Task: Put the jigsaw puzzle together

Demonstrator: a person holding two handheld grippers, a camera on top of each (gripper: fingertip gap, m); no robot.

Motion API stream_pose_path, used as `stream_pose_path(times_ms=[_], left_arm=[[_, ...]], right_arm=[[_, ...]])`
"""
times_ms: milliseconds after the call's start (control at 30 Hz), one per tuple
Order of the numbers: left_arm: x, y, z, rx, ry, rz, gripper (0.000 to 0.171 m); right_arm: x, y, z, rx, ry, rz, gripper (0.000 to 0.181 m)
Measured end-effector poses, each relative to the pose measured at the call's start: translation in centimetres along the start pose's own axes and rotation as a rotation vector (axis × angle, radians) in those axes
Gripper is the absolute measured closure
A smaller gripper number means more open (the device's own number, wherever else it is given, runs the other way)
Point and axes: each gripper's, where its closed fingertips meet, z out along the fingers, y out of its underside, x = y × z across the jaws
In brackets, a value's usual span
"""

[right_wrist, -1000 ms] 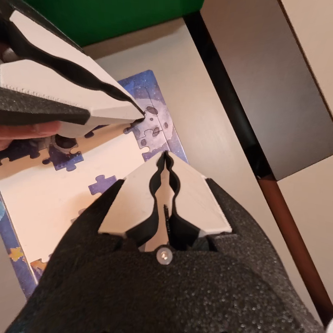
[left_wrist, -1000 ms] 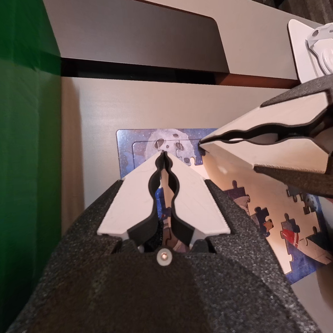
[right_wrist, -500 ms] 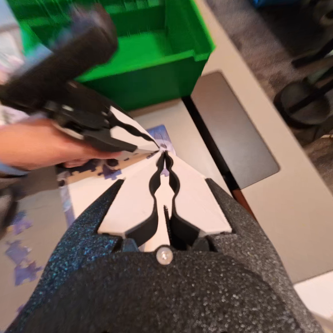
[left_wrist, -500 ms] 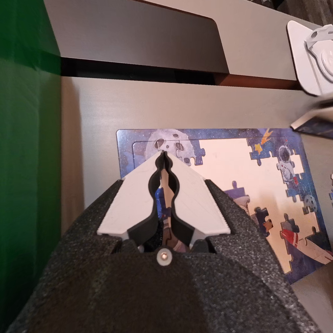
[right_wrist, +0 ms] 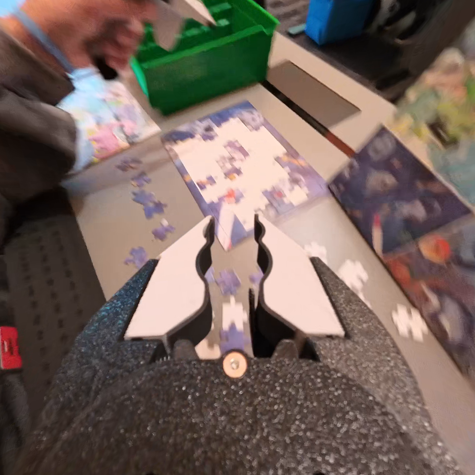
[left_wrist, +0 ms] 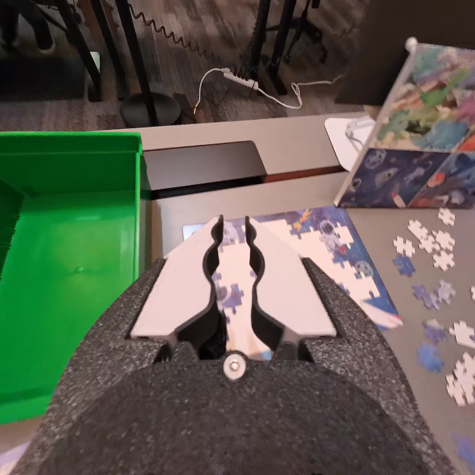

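A: Where was the blue space-themed jigsaw puzzle board (left_wrist: 331, 246) at that moment?

B: It lay flat on the grey table (left_wrist: 303, 198), just beside the green plastic bin (left_wrist: 69, 205). Many places inside its frame were bare and pale. Loose puzzle pieces (left_wrist: 426, 241), some white side up and some blue, were scattered on the table near its right edge.

A: And the tongs?

B: The left gripper (left_wrist: 233, 221) was above the board with a narrow gap between its white fingers, holding nothing. The right gripper (right_wrist: 233, 221) was above the near corner of the board, its fingers a little wider apart, also with nothing between them. This view was blurred.

A: Anything else nearby?

B: A dark blue picture box (left_wrist: 411, 180) stood tilted behind the loose pieces. In the right view a person's hand (right_wrist: 84, 33) was near the bin.
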Motion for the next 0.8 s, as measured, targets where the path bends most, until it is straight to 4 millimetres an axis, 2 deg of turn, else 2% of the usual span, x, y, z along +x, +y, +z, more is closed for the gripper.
stream_pose_path(times_ms=[100,200,300,367,467,600,700,800], left_arm=[[3.7,3.4,-2.9,-0.025,0.064,0.115,0.154],[7.5,9.3,-4.5,-0.073,0.150,0.187,0.154],[10.1,14.6,-5.2,-0.127,0.171,0.177,0.154],[12.2,16.4,-5.4,-0.138,0.200,0.145,0.154],[15.5,16.7,-5.2,-0.114,0.257,0.131,0.154],[18.1,16.6,-4.4,-0.120,0.292,0.162,0.154],[18.7,17.1,-4.1,-0.147,0.299,0.221,0.154],[18.3,17.9,-4.5,-0.164,0.281,0.276,0.154]], right_arm=[[2.5,6.1,-4.6,-0.047,0.136,0.101,0.150],[3.3,11.2,-8.4,-0.063,0.174,0.238,0.150],[2.7,14.7,-10.5,-0.095,0.152,0.333,0.148],[2.6,16.2,-10.9,-0.113,0.172,0.320,0.147],[2.3,17.2,-9.0,-0.177,0.175,0.277,0.146],[0.2,15.9,-2.9,-0.251,0.117,0.166,0.141],[-0.6,15.8,0.8,-0.338,0.102,0.086,0.148],[-0.4,15.6,1.9,-0.372,0.092,0.101,0.147]])
